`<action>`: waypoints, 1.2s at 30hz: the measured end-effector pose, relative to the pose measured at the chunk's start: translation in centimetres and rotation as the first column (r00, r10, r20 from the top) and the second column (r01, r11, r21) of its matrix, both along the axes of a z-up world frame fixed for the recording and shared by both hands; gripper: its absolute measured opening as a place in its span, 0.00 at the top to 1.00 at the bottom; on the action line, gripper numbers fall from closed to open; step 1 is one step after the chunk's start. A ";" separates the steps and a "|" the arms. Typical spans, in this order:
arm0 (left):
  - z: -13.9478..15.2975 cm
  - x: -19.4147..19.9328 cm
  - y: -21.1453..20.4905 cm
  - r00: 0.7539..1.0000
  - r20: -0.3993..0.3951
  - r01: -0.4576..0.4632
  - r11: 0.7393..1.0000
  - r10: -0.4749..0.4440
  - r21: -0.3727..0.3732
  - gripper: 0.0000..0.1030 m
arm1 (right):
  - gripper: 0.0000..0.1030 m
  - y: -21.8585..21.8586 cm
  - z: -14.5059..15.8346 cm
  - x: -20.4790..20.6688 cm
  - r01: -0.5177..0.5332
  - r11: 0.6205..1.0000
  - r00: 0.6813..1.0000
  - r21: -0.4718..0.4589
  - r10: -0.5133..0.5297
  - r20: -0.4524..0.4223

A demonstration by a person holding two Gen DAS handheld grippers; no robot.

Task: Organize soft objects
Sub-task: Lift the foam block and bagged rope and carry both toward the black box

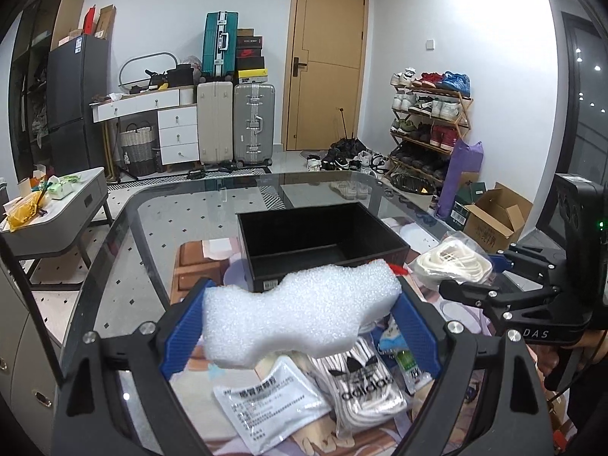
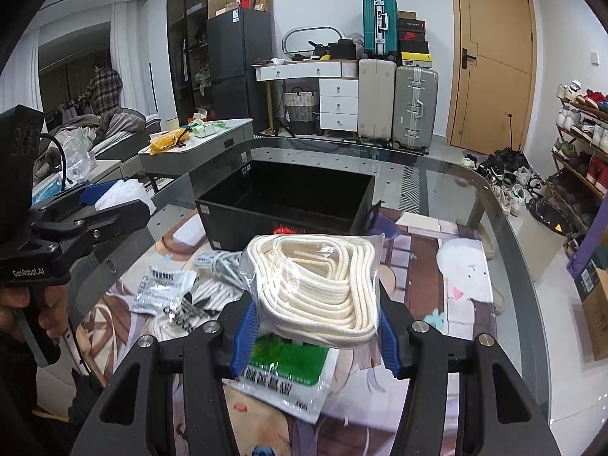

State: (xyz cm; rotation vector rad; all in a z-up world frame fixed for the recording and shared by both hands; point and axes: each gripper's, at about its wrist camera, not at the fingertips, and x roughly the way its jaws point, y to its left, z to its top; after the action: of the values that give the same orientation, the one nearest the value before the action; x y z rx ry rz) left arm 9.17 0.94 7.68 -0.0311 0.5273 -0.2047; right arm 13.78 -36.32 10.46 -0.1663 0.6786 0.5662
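Note:
My left gripper is shut on a wide block of white foam, held above the table just in front of an empty black box. In the right wrist view my right gripper is shut on a clear bag of coiled cream rope, lifted off the table before the same black box. Each gripper shows at the edge of the other's view, the right one and the left one, both carrying their loads.
On the glass table lie a white sachet, a bag of white laces with a black logo, a green-and-white packet and grey cord. A grey side table stands left; a shoe rack right.

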 end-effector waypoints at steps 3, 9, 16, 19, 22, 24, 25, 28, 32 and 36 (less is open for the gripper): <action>0.3 1.0 0.1 1.000 -0.002 0.001 1.000 -0.001 -0.002 0.12 | 0.48 0.5 0.3 1.1 -0.002 1.000 1.000 0.000 0.002 -0.003; 0.6 3.3 0.5 1.000 -0.007 -0.001 1.000 0.001 -0.008 0.12 | 0.48 1.5 0.5 3.0 -0.006 1.000 1.000 -0.004 0.006 -0.010; 0.7 5.8 0.9 1.000 -0.017 -0.001 1.000 0.000 -0.015 0.12 | 0.48 2.4 0.4 5.3 -0.013 1.000 1.000 -0.014 0.013 -0.025; 0.6 7.0 0.8 1.000 -0.026 -0.001 1.000 0.000 -0.020 0.12 | 0.48 2.9 0.3 6.4 -0.021 0.999 0.999 -0.024 0.021 -0.026; 0.3 7.8 0.5 0.999 -0.032 -0.006 1.000 0.006 -0.024 0.12 | 0.48 3.4 0.3 7.3 -0.030 0.999 0.999 -0.035 0.029 -0.024; 0.2 8.3 0.4 0.999 -0.032 -0.009 1.000 0.009 -0.023 0.12 | 0.48 3.8 0.4 7.9 -0.036 0.998 0.999 -0.043 0.036 -0.021; 0.1 8.6 0.3 0.999 -0.034 -0.011 1.000 0.010 -0.018 0.12 | 0.48 4.0 0.4 8.1 -0.043 0.998 0.999 -0.046 0.042 -0.019; -0.1 9.3 0.2 0.999 -0.038 -0.007 1.000 0.007 -0.009 0.12 | 0.48 4.6 0.3 8.8 -0.065 0.996 0.998 -0.059 0.064 -0.018; -0.6 10.4 -0.1 0.999 -0.052 -0.003 1.000 0.003 -0.003 0.12 | 0.47 5.4 0.2 9.3 -0.092 0.993 0.996 -0.079 0.090 -0.025; -1.2 11.3 -0.5 0.998 -0.068 -0.001 1.000 0.002 0.007 0.12 | 0.47 5.8 0.0 10.0 -0.105 0.990 0.994 -0.089 0.103 -0.030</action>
State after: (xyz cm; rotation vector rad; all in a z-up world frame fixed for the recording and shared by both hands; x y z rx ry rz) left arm 20.47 0.44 6.43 -0.0318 0.5956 -0.2011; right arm 23.76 -30.55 10.49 -0.2808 0.7238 0.6385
